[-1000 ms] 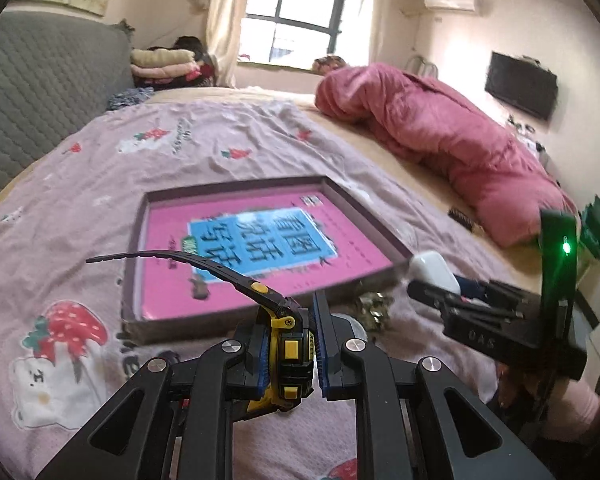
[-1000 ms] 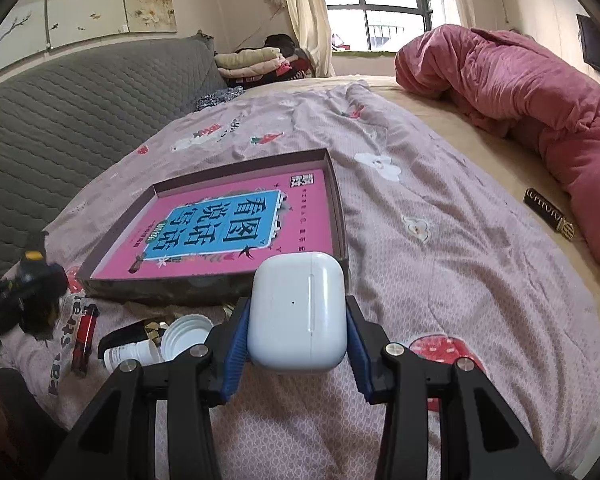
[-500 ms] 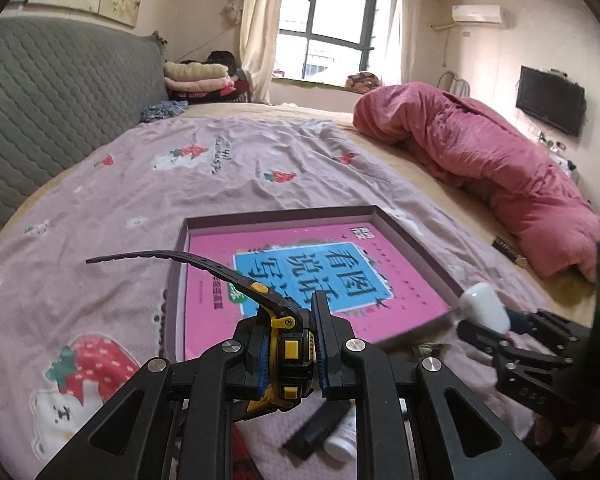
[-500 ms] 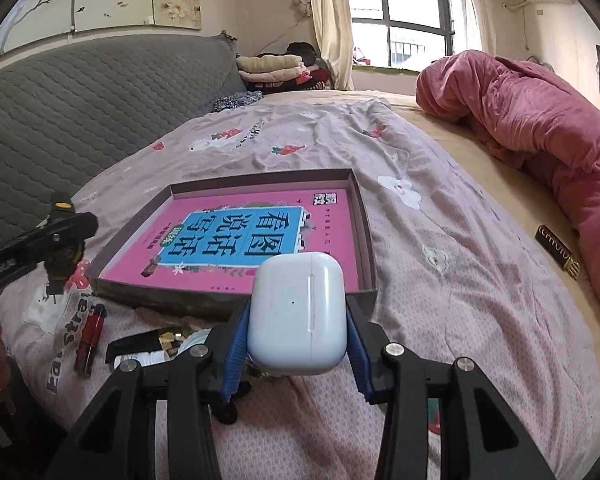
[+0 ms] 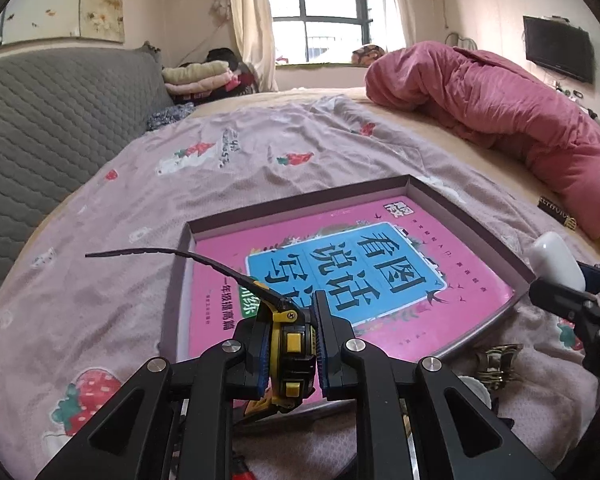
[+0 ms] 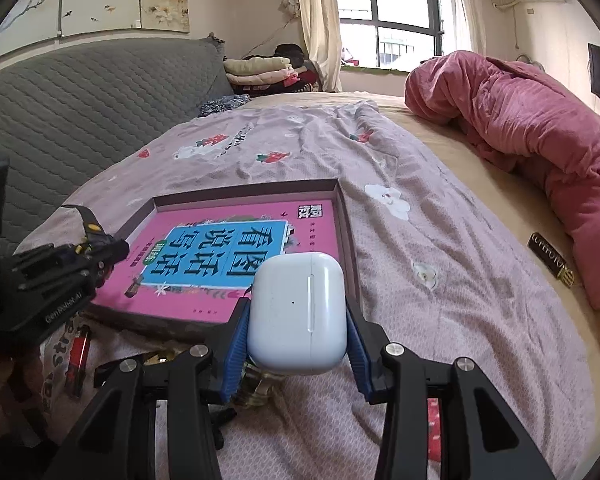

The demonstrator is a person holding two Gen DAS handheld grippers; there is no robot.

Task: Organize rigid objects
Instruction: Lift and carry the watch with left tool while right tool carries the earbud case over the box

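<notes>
Clamped in the left gripper (image 5: 290, 350) is a black-and-yellow watch (image 5: 288, 344), strap curling toward ten o'clock, hanging over the near edge of a shallow box (image 5: 452, 208); the right gripper (image 6: 298, 332), "GenRobot.AI" printed on its partner's body, grasps a white earbud case (image 6: 298, 314). Inside the box lies a pink book (image 6: 236, 248) titled 看图说话写话. Farther, at three o'clock, a dark bar (image 6: 550, 254) with unreadable gold lettering lies beside the red quilt (image 6: 520, 120).

- Shallow box (image 5: 466, 216) at frame centre, pink book (image 5: 352, 280) flat inside; open air above it.
- Bare bedsheet (image 6: 440, 280) right of the box: open.
- Lower left, a red lighter (image 6: 78, 354) and small clutter crowd the box's near edge.
- Pink quilt (image 6: 540, 128) heaped at upper right.
</notes>
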